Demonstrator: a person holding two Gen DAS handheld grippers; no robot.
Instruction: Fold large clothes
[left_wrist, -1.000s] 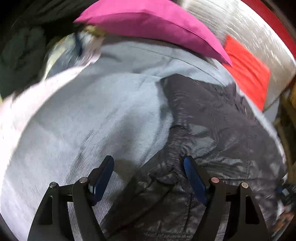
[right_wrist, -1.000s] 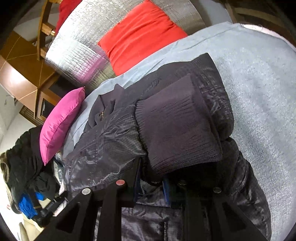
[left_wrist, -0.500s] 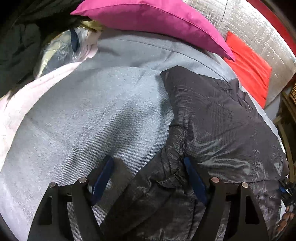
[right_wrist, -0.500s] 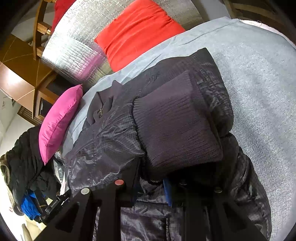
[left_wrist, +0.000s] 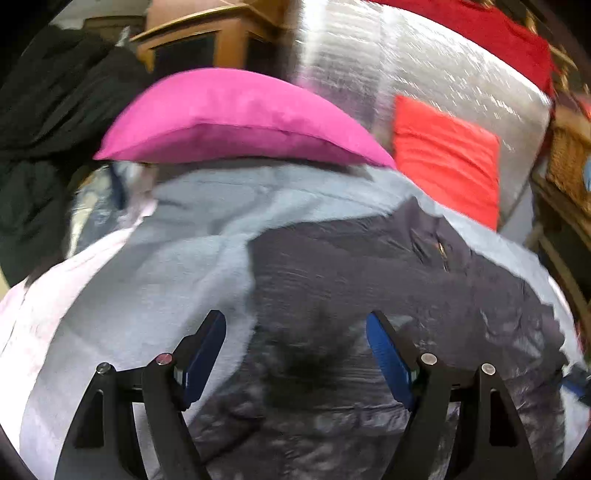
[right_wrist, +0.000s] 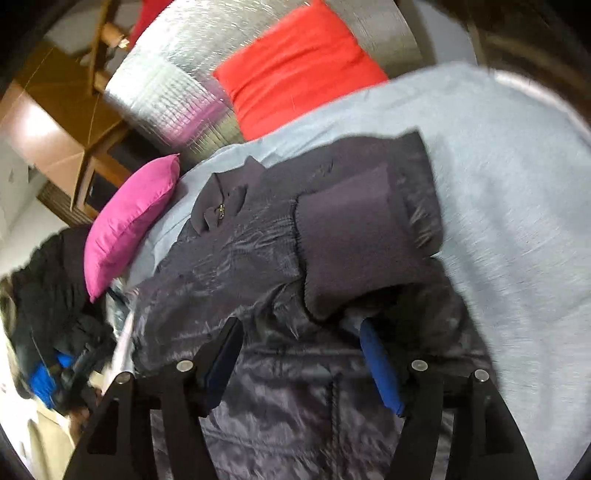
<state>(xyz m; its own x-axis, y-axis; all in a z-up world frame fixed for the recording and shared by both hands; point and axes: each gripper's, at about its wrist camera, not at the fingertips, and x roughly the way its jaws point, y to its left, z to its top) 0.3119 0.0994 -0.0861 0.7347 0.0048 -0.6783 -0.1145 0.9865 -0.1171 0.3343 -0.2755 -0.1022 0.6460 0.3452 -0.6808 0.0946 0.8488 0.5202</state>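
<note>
Both tongs stand wide and hold nothing: the left tongs (left_wrist: 295, 354) hover over the near edge of the dark padded jacket (left_wrist: 388, 295), and the right tongs (right_wrist: 301, 354) hover just short of its ribbed cuff (right_wrist: 351, 236), which lies folded across the body. The jacket rests on a grey blanket (right_wrist: 517, 206) spread over the bed, collar and zip pull (right_wrist: 221, 212) toward the far end. Its quilted shell looks glossy, soft and puffy, so it is probably light but slippery, and springy enough to unfold if released loosely. The knit cuff, hem band or a seam would likely give a firmer hold than the smooth panels. A pink cushion (left_wrist: 236, 122) lies just beyond the collar, a red cushion (left_wrist: 447, 155) leans against a silver quilted backrest (left_wrist: 388, 66), and a heap of dark clothes (right_wrist: 48, 295) sits off the bed's edge; none lies on the jacket, though the pink cushion limits room past the collar.
</note>
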